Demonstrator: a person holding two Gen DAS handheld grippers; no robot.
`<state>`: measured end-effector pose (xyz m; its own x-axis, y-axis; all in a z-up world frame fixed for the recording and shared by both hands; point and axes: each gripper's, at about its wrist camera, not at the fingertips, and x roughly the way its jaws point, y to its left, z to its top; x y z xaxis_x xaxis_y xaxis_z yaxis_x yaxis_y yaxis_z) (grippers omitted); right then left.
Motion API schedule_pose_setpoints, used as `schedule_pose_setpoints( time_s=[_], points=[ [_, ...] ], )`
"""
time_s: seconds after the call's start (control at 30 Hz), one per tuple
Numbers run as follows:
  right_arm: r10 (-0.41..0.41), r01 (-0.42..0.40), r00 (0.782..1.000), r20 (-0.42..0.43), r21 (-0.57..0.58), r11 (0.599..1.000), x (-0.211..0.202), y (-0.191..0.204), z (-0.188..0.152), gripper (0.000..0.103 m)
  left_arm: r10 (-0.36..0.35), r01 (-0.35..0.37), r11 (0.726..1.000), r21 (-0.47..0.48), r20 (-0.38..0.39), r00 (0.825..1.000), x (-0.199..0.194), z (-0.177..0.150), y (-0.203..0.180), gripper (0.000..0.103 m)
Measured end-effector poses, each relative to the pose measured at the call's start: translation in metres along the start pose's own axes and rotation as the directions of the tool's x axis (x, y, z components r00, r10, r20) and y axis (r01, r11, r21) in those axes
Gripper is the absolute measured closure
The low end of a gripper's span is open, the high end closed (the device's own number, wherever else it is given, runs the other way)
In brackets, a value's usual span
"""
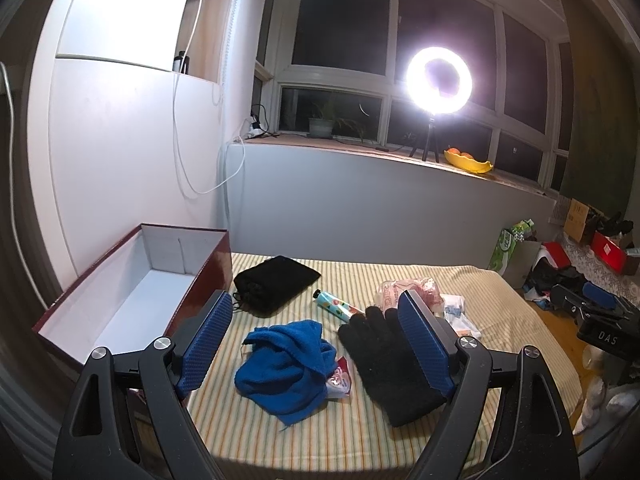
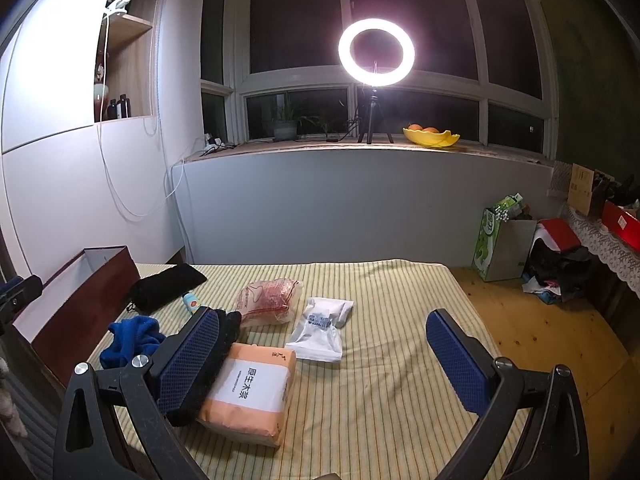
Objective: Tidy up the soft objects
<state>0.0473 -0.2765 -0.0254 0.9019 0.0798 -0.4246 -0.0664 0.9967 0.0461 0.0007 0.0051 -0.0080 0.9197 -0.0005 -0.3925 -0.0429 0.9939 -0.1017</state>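
Striped bedsheet [image 1: 400, 440] carries a blue towel [image 1: 284, 364] beside a black glove [image 1: 386, 364], near the open red box [image 1: 132, 300]. Left tool [image 1: 316, 344] and right tool [image 2: 324, 356] both gape, holding nothing.

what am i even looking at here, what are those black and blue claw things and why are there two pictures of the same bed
Each picture comes from a fisheye camera fixed on a hand-held two-finger gripper, looking forward along its black arms and blue padded fingers. A person holds one gripper in each hand; there is no robot arm.

The left wrist view shows the left gripper, open and holding nothing, above a crumpled blue towel and a black knit glove. Beside them stands an open dark red cardboard box, with a black drawstring pouch and a small printed tube beyond.

The right wrist view shows the right gripper, also open and holding nothing, near an orange tissue pack and a white plastic packet on the striped bedsheet.
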Motion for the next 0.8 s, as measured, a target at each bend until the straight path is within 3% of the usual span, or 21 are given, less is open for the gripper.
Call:
schedule_pose_setpoints(
  time_s=[0.5,0.8],
  points=[
    [0.005,-0.005,1.0,-0.003,0.008,1.0,0.001,-0.003,-0.006,0.001,-0.004,0.004,1.0,-0.006,-0.014,1.0,0.001,-0.004,0.003,0.018],
    [0.033,-0.031,0.997,-0.068,0.029,0.999,0.01,-0.01,-0.011,0.001,-0.012,0.011,1.0,-0.012,-0.057,0.998,0.006,-0.015,0.007,0.018]
  ],
)
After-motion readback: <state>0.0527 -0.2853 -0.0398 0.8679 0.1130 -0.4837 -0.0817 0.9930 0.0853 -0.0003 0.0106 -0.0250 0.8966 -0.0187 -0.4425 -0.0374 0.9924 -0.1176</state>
